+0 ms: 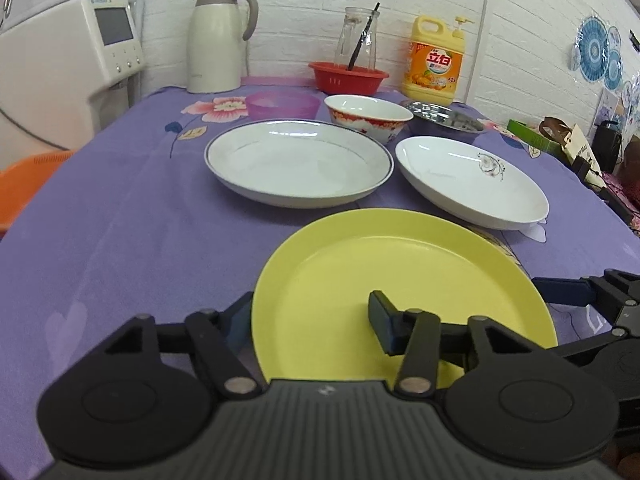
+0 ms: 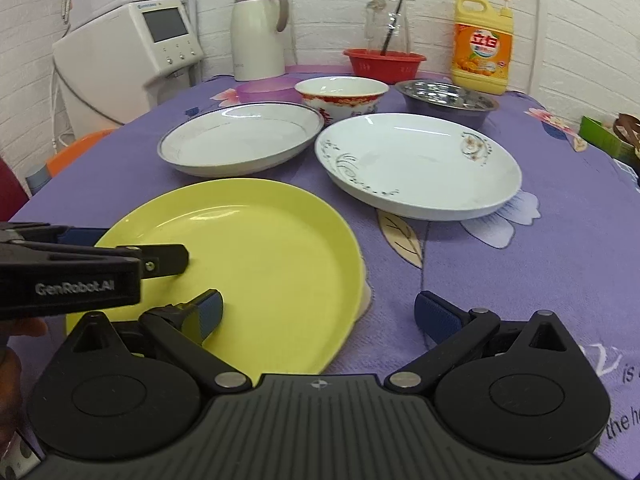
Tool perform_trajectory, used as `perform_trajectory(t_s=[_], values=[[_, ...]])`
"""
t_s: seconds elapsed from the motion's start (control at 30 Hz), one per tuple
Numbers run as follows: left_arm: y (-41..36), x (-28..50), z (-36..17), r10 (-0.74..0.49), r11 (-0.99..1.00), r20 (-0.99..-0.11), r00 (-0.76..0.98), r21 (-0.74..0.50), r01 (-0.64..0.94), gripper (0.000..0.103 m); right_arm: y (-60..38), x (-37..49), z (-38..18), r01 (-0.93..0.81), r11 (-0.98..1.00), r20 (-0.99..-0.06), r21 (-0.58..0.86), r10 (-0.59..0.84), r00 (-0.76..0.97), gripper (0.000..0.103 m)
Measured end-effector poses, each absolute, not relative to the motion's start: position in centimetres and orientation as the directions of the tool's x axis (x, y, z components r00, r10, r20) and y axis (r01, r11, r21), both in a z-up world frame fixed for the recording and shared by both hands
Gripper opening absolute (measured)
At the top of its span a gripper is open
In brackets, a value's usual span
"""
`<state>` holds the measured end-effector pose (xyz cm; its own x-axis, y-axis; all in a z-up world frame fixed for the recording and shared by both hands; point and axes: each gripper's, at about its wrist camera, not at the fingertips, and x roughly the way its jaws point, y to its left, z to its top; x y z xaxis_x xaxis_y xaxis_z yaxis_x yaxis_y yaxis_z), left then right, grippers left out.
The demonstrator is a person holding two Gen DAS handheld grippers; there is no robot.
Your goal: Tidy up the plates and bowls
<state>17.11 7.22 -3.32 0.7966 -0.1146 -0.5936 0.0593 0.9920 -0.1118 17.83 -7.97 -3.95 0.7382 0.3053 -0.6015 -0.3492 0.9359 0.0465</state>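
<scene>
A yellow plate point(image 1: 400, 280) point(image 2: 256, 264) lies on the purple cloth nearest me. My left gripper point(image 1: 312, 320) is open and straddles the plate's left rim, one finger outside and one over the plate. My right gripper point(image 2: 316, 314) is open and straddles the plate's right rim. Behind stand a blue-rimmed white plate point(image 1: 298, 162) point(image 2: 240, 140) and a white plate with a floral mark point(image 1: 472, 182) point(image 2: 418, 166). Further back are a pink bowl point(image 1: 282, 105) point(image 2: 266, 90), a red-patterned white bowl point(image 1: 368, 116) point(image 2: 342, 96) and a steel bowl point(image 1: 446, 118) point(image 2: 446, 100).
At the table's back stand a white thermos jug point(image 1: 216, 38), a red basket point(image 1: 348, 76) with a glass carafe, and a yellow detergent bottle point(image 1: 434, 60). A water dispenser point(image 1: 68, 52) stands left. Clutter sits at the right edge point(image 1: 576, 148).
</scene>
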Motion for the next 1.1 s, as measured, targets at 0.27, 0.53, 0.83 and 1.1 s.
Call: perform_trajectory(t_s=[0.27,0.53,0.83,1.1], values=[[10.2,15.8,-2.3,-0.063,0.992,-0.606,0.793,-0.122,-0.014,0.039,-4.2,16.8,-3.1,-0.389,0.921,-0.594,0.012,0.319,0.739,0.103],[15.1,14.5,-1.6,0.065,0.985,-0.611,0.789,-0.087,-0.149,0.039,1.1,17.1,-2.7,-0.504,0.862,-0.589,0.047,0.432,0.683,0.103],[15.1,15.6,-2.6,0.065,0.986,-0.614,0.786,-0.081,-0.144,0.043,1.9,17.7,-3.1,-0.508,0.86,-0.609,0.052,0.43,0.666,0.103],[17.7,16.0,-1.3,-0.068,0.959,-0.571,0.818,-0.264,-0.104,0.06,-0.4,18.3,-2.5,-0.517,0.837,-0.593,0.179,0.511,0.622,0.103]])
